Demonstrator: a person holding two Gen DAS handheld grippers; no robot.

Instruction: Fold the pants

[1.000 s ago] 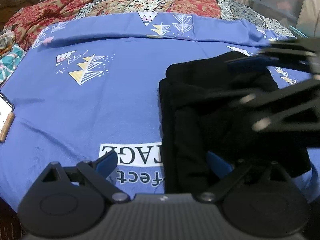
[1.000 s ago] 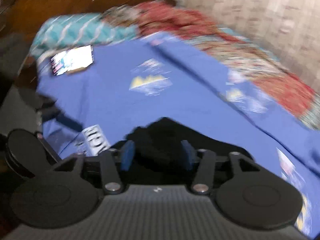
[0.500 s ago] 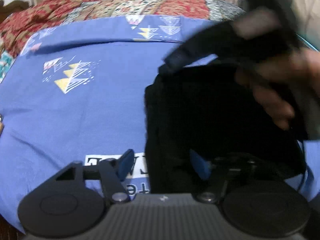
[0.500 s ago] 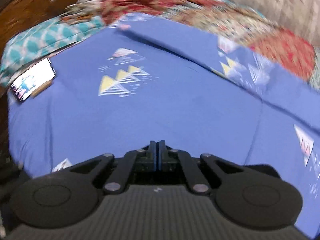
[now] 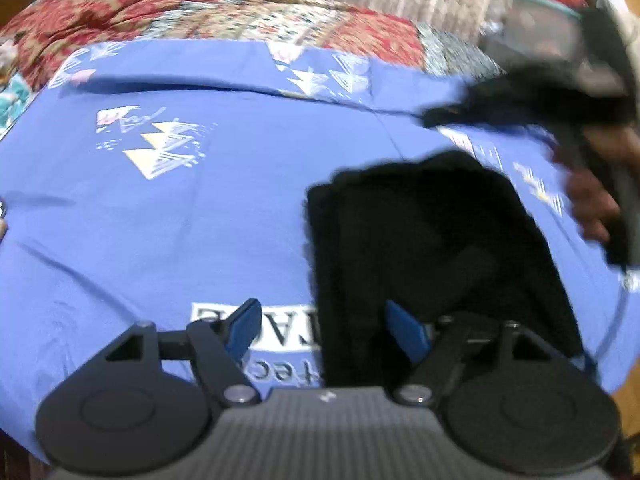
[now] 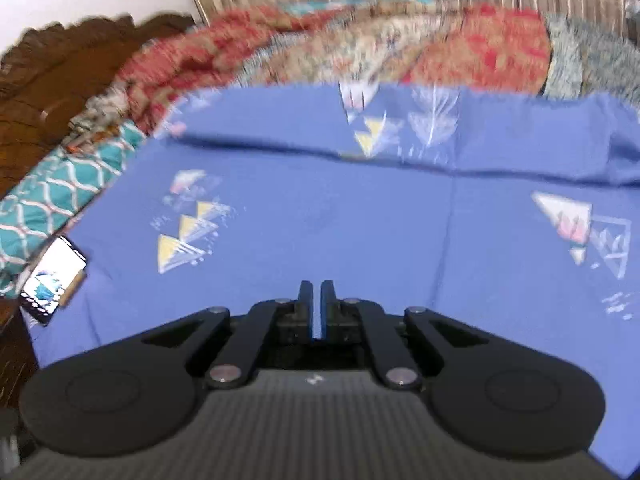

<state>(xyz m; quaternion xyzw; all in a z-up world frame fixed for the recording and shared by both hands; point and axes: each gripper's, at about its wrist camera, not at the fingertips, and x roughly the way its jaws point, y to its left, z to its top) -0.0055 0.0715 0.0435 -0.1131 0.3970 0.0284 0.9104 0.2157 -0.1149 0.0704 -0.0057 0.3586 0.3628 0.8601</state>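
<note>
Having folded the black pants (image 5: pixel 432 248) compactly, we hold our left gripper (image 5: pixel 326 330) open astride their edge, jaws just widened, gripping nothing, while our right gripper (image 6: pixel 316 308) hangs closed and empty.

My left wrist camera looks steeply down, close over the blue printed bedsheet (image 5: pixel 200 220), with the folded black pants (image 5: pixel 432 248) on the sheet's right. My right wrist camera faces across that sheet (image 6: pixel 360 208) toward the red patterned quilt (image 6: pixel 480 52) beyond. Both share sheet and quilt (image 5: pixel 120 12).
</note>
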